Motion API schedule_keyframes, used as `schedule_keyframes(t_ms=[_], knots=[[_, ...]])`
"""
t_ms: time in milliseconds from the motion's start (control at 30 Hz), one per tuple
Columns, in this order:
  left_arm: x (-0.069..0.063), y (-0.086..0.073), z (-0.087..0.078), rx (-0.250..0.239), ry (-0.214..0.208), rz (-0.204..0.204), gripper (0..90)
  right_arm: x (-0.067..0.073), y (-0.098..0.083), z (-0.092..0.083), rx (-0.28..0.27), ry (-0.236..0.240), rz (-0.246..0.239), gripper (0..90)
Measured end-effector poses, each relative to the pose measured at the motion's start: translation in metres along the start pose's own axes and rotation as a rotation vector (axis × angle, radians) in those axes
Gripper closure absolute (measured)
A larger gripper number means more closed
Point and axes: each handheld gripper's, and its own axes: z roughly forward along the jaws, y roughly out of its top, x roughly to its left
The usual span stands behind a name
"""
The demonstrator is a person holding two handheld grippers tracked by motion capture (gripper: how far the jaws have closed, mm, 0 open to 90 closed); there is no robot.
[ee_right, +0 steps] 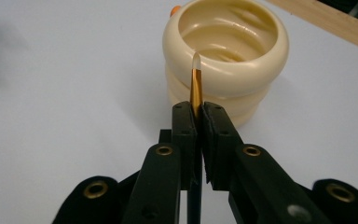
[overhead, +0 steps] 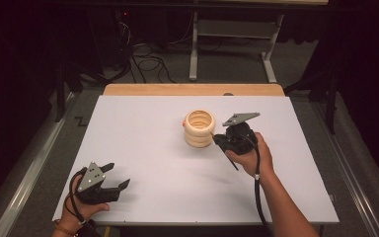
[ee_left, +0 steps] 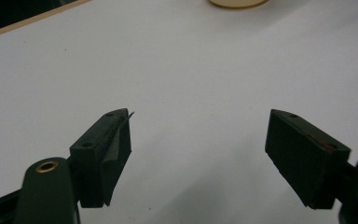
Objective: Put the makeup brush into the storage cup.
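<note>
In the high view, the right hand-held gripper (overhead: pixel 220 139) sits just beside a cream ribbed holder (overhead: pixel 200 128) near the middle of the white tabletop (overhead: pixel 143 148), with a thin dark handle slanting back past the hand, while the left hand-held gripper (overhead: pixel 118 177) rests well apart near the front left corner, its jaws spread and empty. In the left gripper view, the left hand-held gripper (ee_left: pixel 200 140) stands wide apart over bare tabletop (ee_left: pixel 191 70), and the base of the holder (ee_left: pixel 237 3) peeks in at the top edge. In the right gripper view, the right hand-held gripper (ee_right: pixel 199 114) is pressed together on a slim paintbrush (ee_right: pixel 196 86), pinching its gold ferrule, with the pale tip just over the near rim of the holder (ee_right: pixel 261 60). The step appears to be dropping the brush into the holder; to do it well, raise the tip clear of the rim, centre it over the opening, tilt the brush more upright, and only then ease the pinch.
</note>
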Motion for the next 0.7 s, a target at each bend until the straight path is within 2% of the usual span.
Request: schedule_keyframes(t_ms=[233, 367, 700], knots=[[0.000, 0.000, 0.000, 0.002, 0.003, 0.003, 23.2, -0.003, 0.000, -0.007, -0.061, -0.002, -0.006, 85.6], [0.000, 0.000, 0.000, 0.001, 0.003, 0.002, 23.1, -0.004, 0.000, -0.010, -0.082, -0.017, -0.008, 85.6], [0.000, 0.000, 0.000, -0.003, 0.016, 0.000, 22.1, -0.005, 0.002, -0.014, -0.138, -0.008, -0.016, 85.5]])
